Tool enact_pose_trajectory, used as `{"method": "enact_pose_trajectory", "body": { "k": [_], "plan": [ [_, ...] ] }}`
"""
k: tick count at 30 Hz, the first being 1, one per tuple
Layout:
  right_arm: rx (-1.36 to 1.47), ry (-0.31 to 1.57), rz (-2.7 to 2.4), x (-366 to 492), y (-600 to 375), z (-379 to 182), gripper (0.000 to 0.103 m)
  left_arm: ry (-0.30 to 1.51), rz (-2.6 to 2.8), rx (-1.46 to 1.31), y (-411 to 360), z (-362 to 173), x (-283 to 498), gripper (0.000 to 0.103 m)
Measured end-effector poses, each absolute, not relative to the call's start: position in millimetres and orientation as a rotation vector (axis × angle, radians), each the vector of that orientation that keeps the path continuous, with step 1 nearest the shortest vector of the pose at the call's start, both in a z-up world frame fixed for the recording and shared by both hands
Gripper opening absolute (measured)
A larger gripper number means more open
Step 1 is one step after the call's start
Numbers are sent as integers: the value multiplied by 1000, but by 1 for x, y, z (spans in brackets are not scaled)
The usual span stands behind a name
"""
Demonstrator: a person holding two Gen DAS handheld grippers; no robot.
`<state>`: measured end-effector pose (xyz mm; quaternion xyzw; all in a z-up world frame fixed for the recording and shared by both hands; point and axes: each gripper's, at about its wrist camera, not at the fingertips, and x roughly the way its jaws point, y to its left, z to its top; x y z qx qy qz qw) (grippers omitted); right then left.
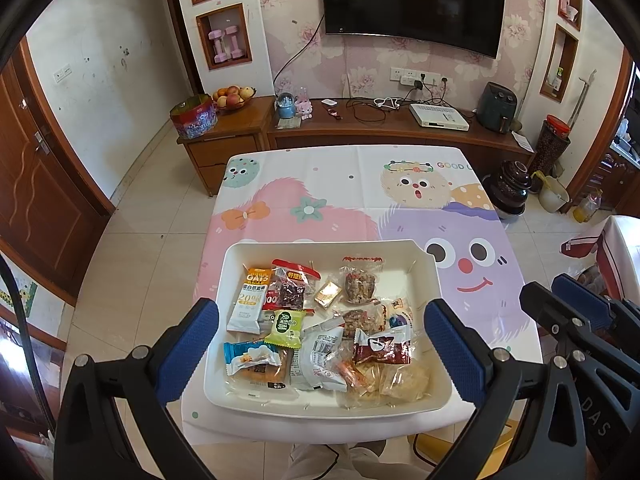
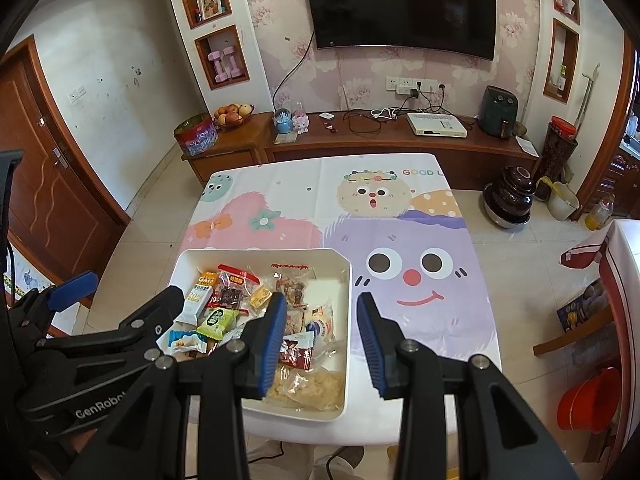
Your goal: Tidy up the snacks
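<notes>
A white tray (image 1: 328, 243) (image 2: 264, 251) sits at the near end of the table and holds several wrapped snacks in a loose heap. Among them are a white oat bar (image 1: 248, 302), a green packet (image 1: 285, 326) (image 2: 216, 322) and a dark red packet (image 1: 382, 350). My left gripper (image 1: 322, 306) (image 2: 128, 292) hovers above the tray, open wide, its blue pads level with the tray's two sides and nothing between them. My right gripper (image 2: 322, 300) (image 1: 554, 286) hangs above the tray's right rim, open to a narrower gap, also holding nothing.
The table wears a cartoon cloth (image 2: 400, 240), bare beyond the tray. A wooden TV cabinet (image 1: 400, 132) runs along the far wall. On the floor to the right stand a dark jar (image 2: 510, 200) and a red bucket (image 2: 588, 400). A person's legs (image 1: 320, 460) are below the table's near edge.
</notes>
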<state>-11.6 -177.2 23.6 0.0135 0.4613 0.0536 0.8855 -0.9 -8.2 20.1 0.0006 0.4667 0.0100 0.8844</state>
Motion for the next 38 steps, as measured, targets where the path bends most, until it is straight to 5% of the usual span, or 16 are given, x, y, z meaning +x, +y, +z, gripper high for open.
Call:
{"method": "enact_pose_trajectory", "body": {
  "k": [38],
  "plan": [
    [18, 955, 129, -8, -167, 28, 37, 978, 24, -7, -1, 19, -4, 102]
  ]
}}
